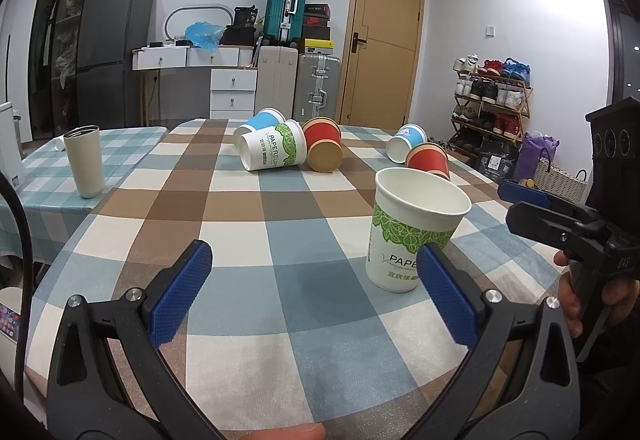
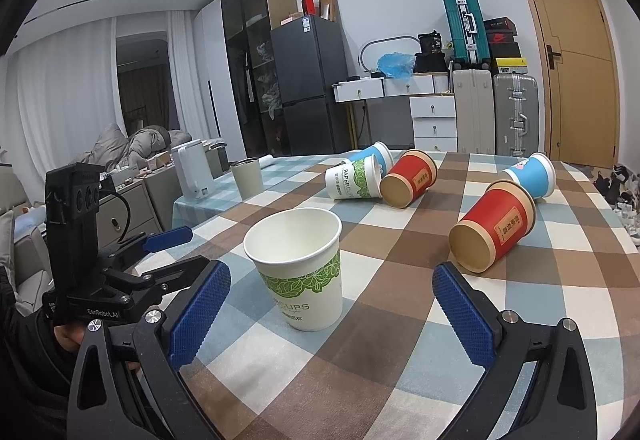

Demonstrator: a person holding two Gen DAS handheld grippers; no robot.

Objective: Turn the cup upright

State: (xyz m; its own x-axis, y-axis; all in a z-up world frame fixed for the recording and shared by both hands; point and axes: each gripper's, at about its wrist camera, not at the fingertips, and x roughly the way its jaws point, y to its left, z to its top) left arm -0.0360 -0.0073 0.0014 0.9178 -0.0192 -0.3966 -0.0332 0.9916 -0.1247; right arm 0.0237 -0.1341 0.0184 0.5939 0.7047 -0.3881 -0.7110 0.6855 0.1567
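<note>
We're holding both grippers, left (image 1: 316, 292) and right (image 2: 332, 314), wide open and empty. White cup (image 2: 298, 268) is standing upright on the table (image 2: 400, 380); red cup (image 2: 494, 226) is lying sideways nearby. Risk: it's rolling off if we nudge it.

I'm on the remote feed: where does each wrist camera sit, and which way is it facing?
Left wrist view: sits behind the open left tongs, facing across the checked table toward the door; the right tongs and a hand show at right.
Right wrist view: sits behind the open right tongs, facing toward the fridge and curtains; the left tongs show at left.
Shared: the upright white cup, five toppled cups, the tumbler.
</note>
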